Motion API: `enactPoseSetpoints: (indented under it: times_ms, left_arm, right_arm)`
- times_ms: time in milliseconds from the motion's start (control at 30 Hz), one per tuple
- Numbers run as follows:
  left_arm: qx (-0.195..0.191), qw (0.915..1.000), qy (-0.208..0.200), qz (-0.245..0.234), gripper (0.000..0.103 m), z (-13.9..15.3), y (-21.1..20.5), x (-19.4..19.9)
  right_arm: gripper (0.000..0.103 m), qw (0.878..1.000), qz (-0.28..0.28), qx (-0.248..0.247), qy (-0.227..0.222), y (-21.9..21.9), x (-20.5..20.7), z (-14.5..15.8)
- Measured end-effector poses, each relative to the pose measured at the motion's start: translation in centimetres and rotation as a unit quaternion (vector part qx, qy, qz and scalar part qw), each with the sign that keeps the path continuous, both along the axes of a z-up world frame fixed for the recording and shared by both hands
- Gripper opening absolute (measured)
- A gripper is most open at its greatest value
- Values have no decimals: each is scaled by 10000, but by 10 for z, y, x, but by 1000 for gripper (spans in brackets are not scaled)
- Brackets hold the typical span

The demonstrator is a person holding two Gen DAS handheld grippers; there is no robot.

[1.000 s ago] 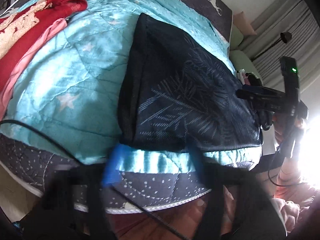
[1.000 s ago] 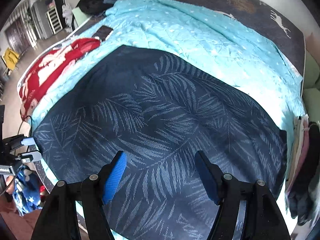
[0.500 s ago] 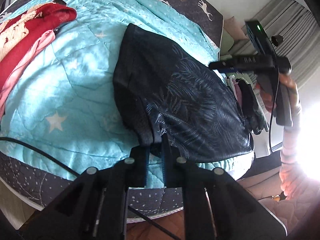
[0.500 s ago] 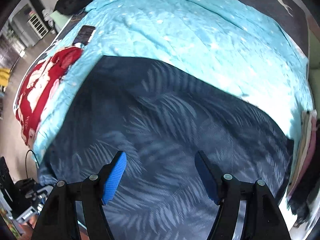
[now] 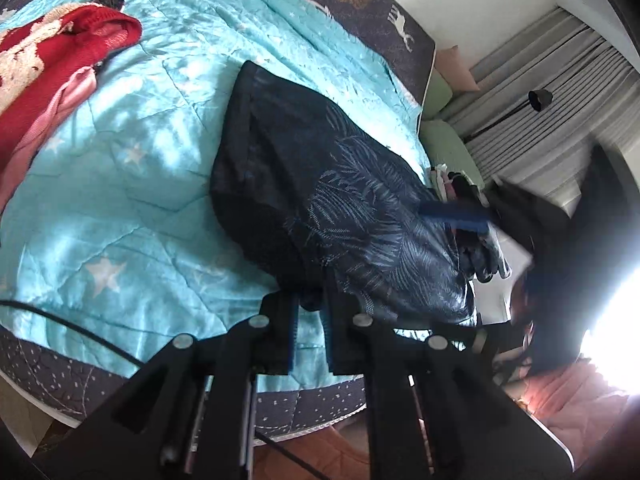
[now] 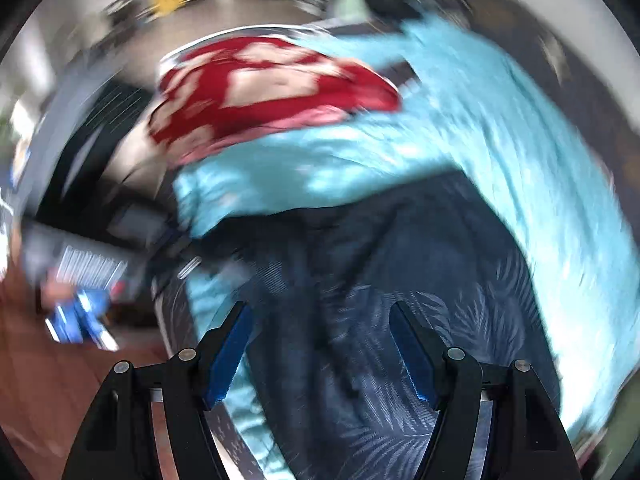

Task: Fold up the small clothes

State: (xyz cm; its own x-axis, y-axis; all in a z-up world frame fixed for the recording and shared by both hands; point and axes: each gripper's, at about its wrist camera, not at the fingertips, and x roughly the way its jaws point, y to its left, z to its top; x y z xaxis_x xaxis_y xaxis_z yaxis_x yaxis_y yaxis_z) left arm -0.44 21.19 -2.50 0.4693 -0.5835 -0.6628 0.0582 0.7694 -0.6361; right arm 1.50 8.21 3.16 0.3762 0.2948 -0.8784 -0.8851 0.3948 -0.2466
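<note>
A dark navy garment with a pale leaf print (image 5: 320, 184) lies spread on the turquoise quilt (image 5: 120, 160). My left gripper (image 5: 311, 308) is shut on its near corner, and the cloth bunches up between the jaws, lifted slightly off the quilt. The right wrist view is smeared by motion. There my right gripper (image 6: 320, 320) hangs open above the garment (image 6: 400, 260) with nothing between its blue pads (image 6: 230, 352). In the left wrist view it is a blur over the garment's right side, with one blue pad (image 5: 456, 216) showing.
A red and white sweater (image 5: 60, 52) and a pink garment (image 5: 48, 120) lie at the bed's far left. A stack of folded clothes (image 5: 480, 248) sits at the right edge. A black cable (image 5: 60, 316) crosses the near bed edge. Grey curtains (image 5: 560, 92) hang behind.
My left gripper went from open at the bed edge to shut on the garment's near corner and raised it. My right gripper swung and rolled across the garment towards the left.
</note>
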Motion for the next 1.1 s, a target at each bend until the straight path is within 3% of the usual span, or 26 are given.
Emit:
enactPoseSetpoints:
  times_ms: [100, 233, 333, 400, 433, 467, 533, 767, 833, 1000, 1100]
  left_arm:
    - [-58, 9999, 115, -42, 12, 2, 0, 7]
    - [-176, 9997, 139, -2, 12, 9, 5, 7]
    - [-24, 9999, 88, 62, 12, 14, 11, 0]
    - [77, 9999, 41, 127, 12, 17, 15, -6]
    - [69, 9999, 35, 150, 12, 16, 17, -7]
    - [46, 9998, 30, 174, 12, 16, 20, -8]
    - [34, 9996, 48, 265, 12, 14, 26, -10]
    - [92, 9968, 223, 763, 14, 0, 63, -10]
    - [70, 9962, 386, 772, 23, -9, 69, -2]
    - [-419, 9953, 741, 470, 50, -30, 64, 16]
    - [-536, 9934, 917, 440, 52, -39, 61, 26]
  right_arm:
    - [72, 9990, 86, -143, -407, 3, -23, -13]
    - [71, 9984, 156, -18, -550, 11, -34, -26]
    - [70, 9984, 121, 8, -561, 22, -31, -37]
    - [59, 9983, 58, 5, -583, 30, -27, -44]
    - [44, 9983, 13, -15, -587, 33, -25, -46]
    - [24, 9985, -70, -46, -546, 36, -20, -50]
    - [7, 9992, -329, -49, -242, 40, -6, -56]
    - [4, 9932, -766, 648, 584, 19, 17, -44]
    - [4, 9903, -871, 830, 692, 12, 17, -39]
    - [4, 9783, -1201, 1370, 984, -5, 17, -22]
    - [4, 9741, -1320, 1563, 965, -12, 20, -14]
